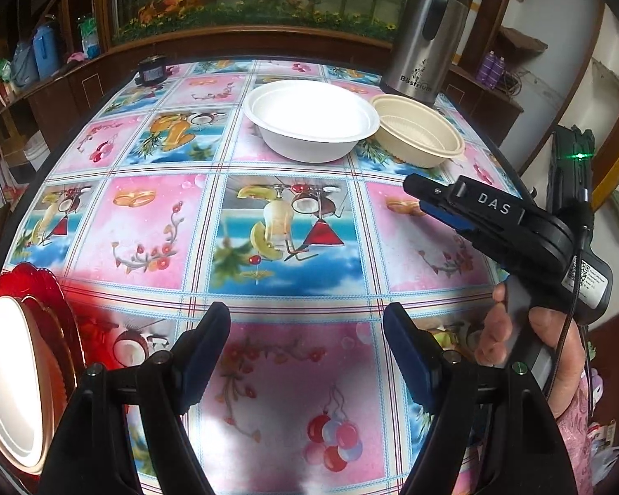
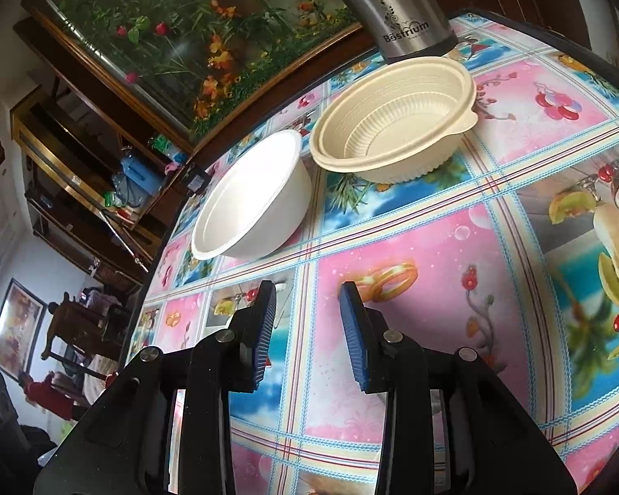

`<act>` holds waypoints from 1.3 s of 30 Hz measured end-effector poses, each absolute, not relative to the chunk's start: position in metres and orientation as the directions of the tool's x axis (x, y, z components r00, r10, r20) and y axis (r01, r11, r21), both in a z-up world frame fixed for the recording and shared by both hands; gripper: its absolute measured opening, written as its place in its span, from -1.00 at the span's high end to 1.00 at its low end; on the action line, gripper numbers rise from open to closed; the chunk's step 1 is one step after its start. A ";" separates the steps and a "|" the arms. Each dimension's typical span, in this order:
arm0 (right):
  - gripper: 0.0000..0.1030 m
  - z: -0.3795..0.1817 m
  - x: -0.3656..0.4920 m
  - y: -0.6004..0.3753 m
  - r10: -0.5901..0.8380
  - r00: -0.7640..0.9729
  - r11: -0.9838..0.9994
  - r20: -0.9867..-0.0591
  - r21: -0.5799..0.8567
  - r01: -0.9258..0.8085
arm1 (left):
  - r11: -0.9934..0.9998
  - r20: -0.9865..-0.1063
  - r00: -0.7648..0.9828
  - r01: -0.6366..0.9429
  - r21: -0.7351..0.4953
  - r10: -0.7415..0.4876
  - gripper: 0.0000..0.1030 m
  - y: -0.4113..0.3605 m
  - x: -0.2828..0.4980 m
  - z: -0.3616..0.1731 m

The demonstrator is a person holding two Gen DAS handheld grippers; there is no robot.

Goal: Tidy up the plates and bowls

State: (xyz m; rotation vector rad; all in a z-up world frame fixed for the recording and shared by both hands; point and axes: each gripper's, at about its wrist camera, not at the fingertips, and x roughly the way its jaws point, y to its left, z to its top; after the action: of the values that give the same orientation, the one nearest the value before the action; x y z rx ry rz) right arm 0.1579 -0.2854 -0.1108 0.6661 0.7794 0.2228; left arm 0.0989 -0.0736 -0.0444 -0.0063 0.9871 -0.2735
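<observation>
A white bowl (image 1: pixel 311 119) and a ribbed cream bowl (image 1: pixel 419 130) sit side by side at the far side of the table, both upright and empty. They also show in the right wrist view, white bowl (image 2: pixel 251 202) and cream bowl (image 2: pixel 392 121). A white plate (image 1: pixel 10 379) lies on a red glass plate (image 1: pixel 41 288) at the near left edge. My left gripper (image 1: pixel 307 354) is open and empty above the tablecloth. My right gripper (image 2: pixel 307 330) is open and empty, pointing toward the bowls; it also shows in the left wrist view (image 1: pixel 423 196).
A steel thermos jug (image 1: pixel 427 33) stands just behind the cream bowl; it also shows in the right wrist view (image 2: pixel 396 8). A small dark object (image 1: pixel 150 70) sits at the far left table edge. The patterned tablecloth (image 1: pixel 268 227) covers the table. Wooden cabinets surround it.
</observation>
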 end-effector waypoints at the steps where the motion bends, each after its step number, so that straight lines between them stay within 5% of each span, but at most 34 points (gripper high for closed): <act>1: 0.38 -0.111 0.158 -0.286 0.419 0.702 0.775 -0.577 0.629 0.054 | 0.965 -0.824 0.517 0.225 -0.131 -0.233 -0.49 -0.074 0.100 -0.045; 17: 0.39 -0.107 0.150 -0.368 0.356 0.789 0.669 -0.501 0.726 0.159 | 0.921 -0.826 0.418 0.259 -0.290 -0.377 -0.50 -0.115 0.146 -0.037; 26: 0.39 -0.120 0.143 -0.430 0.240 0.840 0.572 -0.487 0.770 0.284 | 0.818 -0.760 0.319 0.102 -0.567 -0.567 -0.52 -0.150 0.208 -0.057; 39: 0.39 -0.120 0.137 -0.444 0.321 0.868 0.407 -0.379 0.883 0.234 | 0.772 -0.734 0.368 -0.064 -0.632 -0.570 -0.56 -0.184 0.272 -0.072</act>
State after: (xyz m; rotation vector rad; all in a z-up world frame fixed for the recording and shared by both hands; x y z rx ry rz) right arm 0.1369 -0.4440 -0.1199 1.1666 0.5478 0.0579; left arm 0.2721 -0.1838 -0.0724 -0.6390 1.1647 -0.3549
